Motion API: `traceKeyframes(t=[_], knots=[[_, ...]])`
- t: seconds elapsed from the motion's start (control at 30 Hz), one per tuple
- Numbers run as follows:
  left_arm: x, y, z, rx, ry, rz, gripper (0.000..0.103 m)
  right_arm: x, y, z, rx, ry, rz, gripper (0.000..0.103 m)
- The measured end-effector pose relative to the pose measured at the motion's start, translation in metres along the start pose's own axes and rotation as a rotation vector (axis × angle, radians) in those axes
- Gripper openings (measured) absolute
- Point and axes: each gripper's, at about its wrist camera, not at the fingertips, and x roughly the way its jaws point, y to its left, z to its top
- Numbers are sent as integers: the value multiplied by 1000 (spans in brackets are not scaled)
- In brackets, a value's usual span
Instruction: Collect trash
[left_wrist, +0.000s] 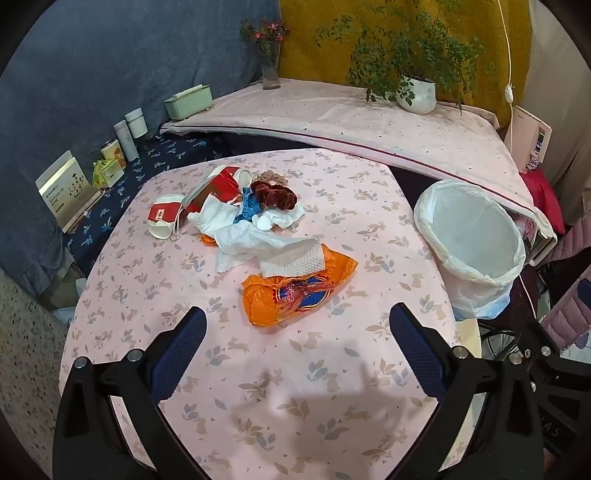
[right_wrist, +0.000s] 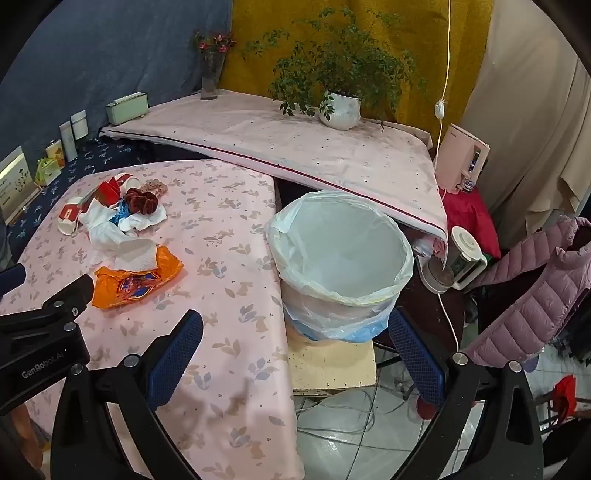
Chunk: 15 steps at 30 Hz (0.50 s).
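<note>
Pink leaf-print surface (left_wrist: 332, 387) carries an orange wrapper (left_wrist: 295, 291) and paper towels (left_wrist: 273, 251) beside a lined bin (right_wrist: 340, 258); both tongs, left (left_wrist: 297, 332) and right (right_wrist: 295, 336), gape empty.

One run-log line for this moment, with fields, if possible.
stage: before first pick | left hand-held gripper: open, empty | right hand-held gripper: open, empty | orange wrapper: on table | bin: empty

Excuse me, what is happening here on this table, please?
A person holds two grippers above a table with a pink cloth. The left gripper and the right gripper are both open and hold nothing. A pile of trash waits on the table: an orange plastic bag, white paper towels and other bits. The lined trash bin beside the table looks empty. Collecting has not begun.
</note>
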Motion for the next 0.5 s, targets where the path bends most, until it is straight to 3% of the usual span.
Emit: traceKeyframes(t=[0.5], knots=[[-7, 0, 7, 1, -23, -3, 95, 1, -8, 3, 17, -3, 0, 96]])
